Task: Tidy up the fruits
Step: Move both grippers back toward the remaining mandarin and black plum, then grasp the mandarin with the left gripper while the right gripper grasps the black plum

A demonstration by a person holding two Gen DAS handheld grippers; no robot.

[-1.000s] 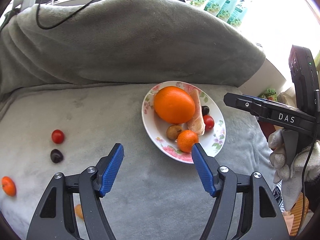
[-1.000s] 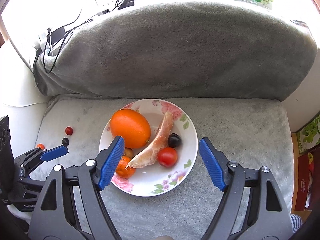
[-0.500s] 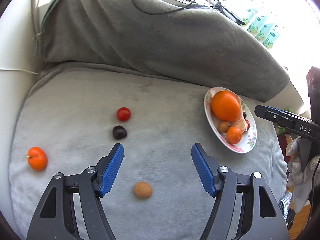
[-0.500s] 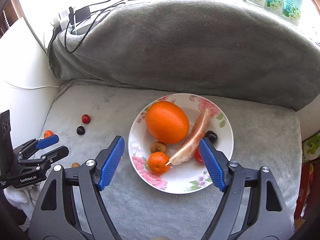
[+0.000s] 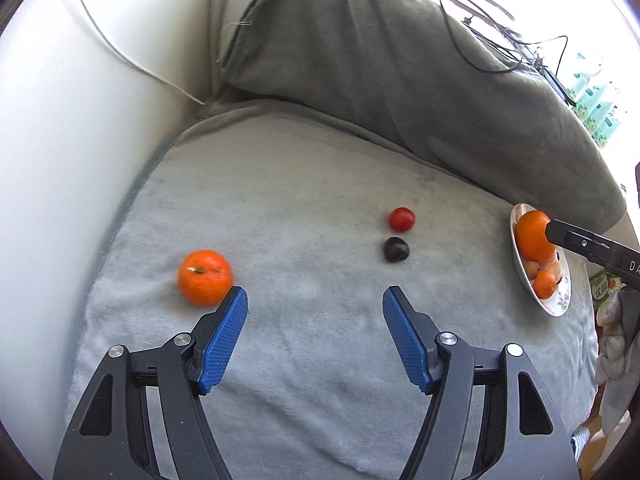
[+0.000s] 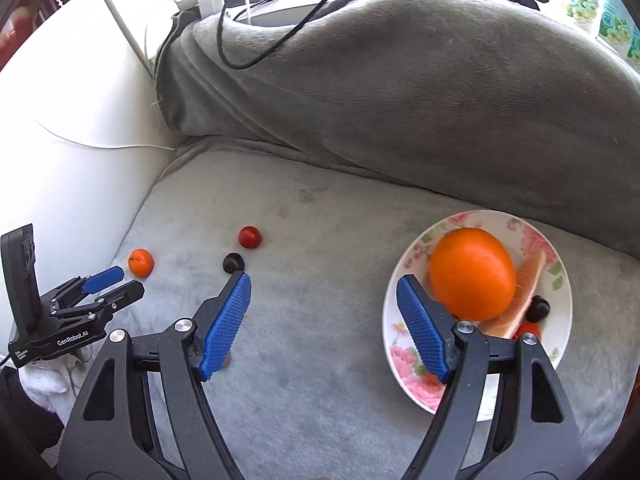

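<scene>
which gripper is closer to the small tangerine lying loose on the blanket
Left. The left gripper has one fingertip right beside the small tangerine; the right gripper hangs farther off, between it and the plate.

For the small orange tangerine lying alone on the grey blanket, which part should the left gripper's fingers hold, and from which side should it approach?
Grip the tangerine across its widest middle, coming from above. It is round and slightly flattened, with the stem scar facing up, so the sides give the fingers even contact. The blanket around it is bare, leaving room for both. The left gripper is open wide enough, I judge, and sits just beside it.
</scene>
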